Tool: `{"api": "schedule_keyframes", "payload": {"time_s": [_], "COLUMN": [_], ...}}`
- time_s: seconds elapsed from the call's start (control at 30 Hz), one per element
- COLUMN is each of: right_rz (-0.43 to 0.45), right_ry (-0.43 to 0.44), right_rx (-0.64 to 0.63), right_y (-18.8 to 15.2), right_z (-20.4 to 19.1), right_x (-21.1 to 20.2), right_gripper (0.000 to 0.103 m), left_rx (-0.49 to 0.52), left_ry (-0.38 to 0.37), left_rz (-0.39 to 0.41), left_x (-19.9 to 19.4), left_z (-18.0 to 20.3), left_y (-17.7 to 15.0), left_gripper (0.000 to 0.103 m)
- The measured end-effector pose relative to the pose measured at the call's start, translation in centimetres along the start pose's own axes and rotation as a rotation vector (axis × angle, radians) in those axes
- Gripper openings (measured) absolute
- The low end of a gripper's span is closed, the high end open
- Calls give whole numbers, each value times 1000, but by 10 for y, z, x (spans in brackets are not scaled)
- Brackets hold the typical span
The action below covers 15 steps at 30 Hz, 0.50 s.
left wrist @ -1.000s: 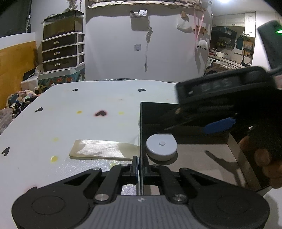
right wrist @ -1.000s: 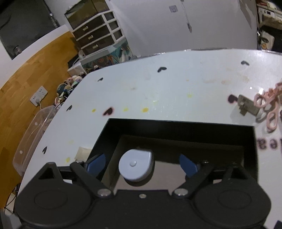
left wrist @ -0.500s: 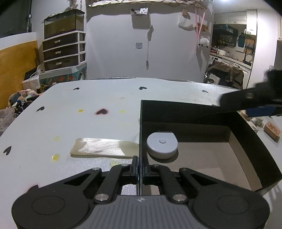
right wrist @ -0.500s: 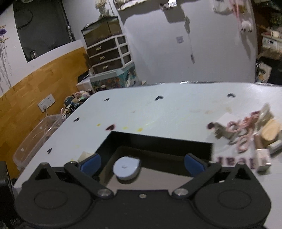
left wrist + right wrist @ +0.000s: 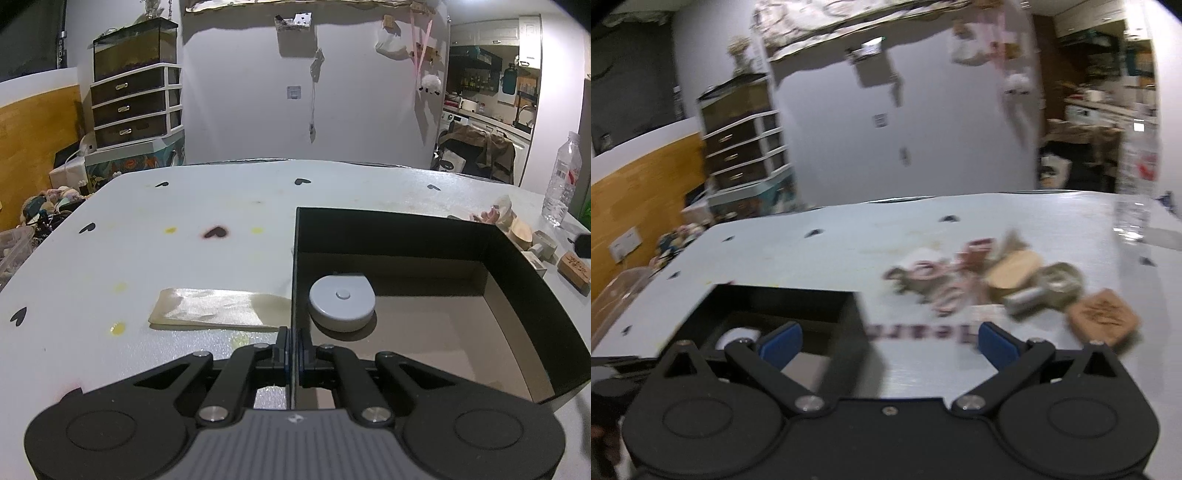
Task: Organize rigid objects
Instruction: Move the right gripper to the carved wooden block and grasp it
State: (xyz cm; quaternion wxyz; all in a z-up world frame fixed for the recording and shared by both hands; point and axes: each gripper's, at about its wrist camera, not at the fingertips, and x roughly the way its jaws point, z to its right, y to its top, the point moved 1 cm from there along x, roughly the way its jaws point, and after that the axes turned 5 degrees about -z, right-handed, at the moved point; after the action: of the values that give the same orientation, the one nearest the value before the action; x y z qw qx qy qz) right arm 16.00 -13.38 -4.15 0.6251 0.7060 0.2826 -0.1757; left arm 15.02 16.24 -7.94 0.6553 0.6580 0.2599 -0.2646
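A black open box (image 5: 406,229) stands on the white table, and a grey round tape measure (image 5: 341,302) lies inside it by the left wall. My left gripper (image 5: 293,339) is shut on that left wall. In the blurred right wrist view, my right gripper (image 5: 890,343) is wide open with nothing between its blue pads (image 5: 783,341). It hovers over the right wall of the box (image 5: 783,299). Ahead and to its right is a pile: pink scissors (image 5: 945,291), a round wooden disc (image 5: 1015,273), a grey metal piece (image 5: 1060,284) and a square wooden block (image 5: 1102,315).
A clear water bottle (image 5: 561,181) stands at the table's far right, behind the pile. A cream glossy strip (image 5: 218,310) lies flat left of the box. Black heart marks and yellow stains dot the table (image 5: 184,258). Drawers and clutter lie beyond the left edge.
My right gripper has swung right, away from above the box and out of the left wrist view, towards the pile, its jaws a little wider. The left gripper and the box have stayed put.
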Motion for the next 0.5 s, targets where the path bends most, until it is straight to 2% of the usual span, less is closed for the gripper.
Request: {"api": "schedule_keyframes", "payload": {"time_s": [0.1,0.23,0.43,0.5], "right_rz": [13,36,50,49], "right_ry": [-81,-146,-206,-191], "right_rx": [19,14,-86,-101], "right_y": [-6,-9,1,8], "right_z": [23,55,102,121], "right_x": [-2,-1,10,17], "right_gripper": [103,103,103,103], "left_rx": [2,5,4,1], "left_ry": [4,12,14,14], "left_rz": [0,-2,-5,-4], "left_x": [0,1,1,1], "left_z": [0,1,2,2], "left_y": [1,1,2,2], "left_gripper": [4,4,4,4]}}
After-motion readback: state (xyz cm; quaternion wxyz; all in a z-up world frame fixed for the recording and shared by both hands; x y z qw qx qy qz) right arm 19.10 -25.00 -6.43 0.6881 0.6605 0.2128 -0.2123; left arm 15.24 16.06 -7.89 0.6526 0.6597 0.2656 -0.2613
